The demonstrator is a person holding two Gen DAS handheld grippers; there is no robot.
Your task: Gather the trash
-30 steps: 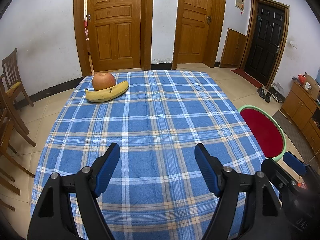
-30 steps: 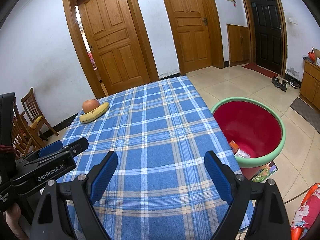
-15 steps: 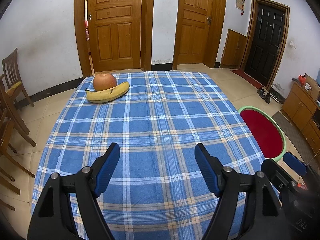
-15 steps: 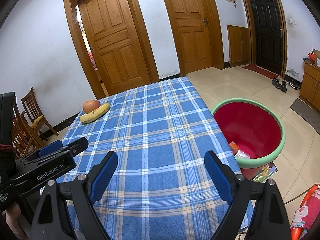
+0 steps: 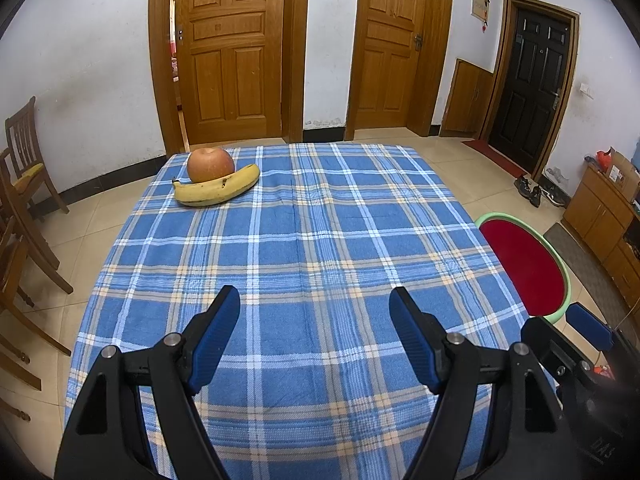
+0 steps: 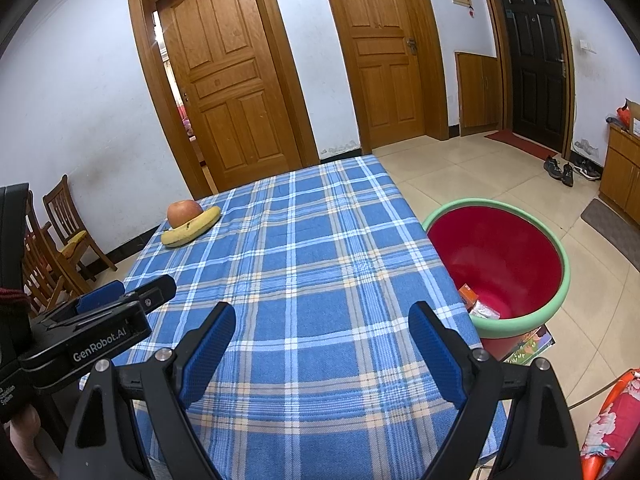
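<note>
A blue plaid tablecloth covers the table. At its far left corner lie a yellow banana and a reddish apple touching it, the banana and apple also showing in the right wrist view. A red basin with a green rim stands on the floor right of the table, with a few wrappers at its bottom. My left gripper hangs open over the near part of the cloth, nothing between its blue pads. My right gripper is likewise open and empty, beside the left one.
Wooden chairs stand along the left side of the table. Two wooden doors and a dark door line the far wall. Shoes and a low wooden cabinet are at the right; a floral bag lies at the near right.
</note>
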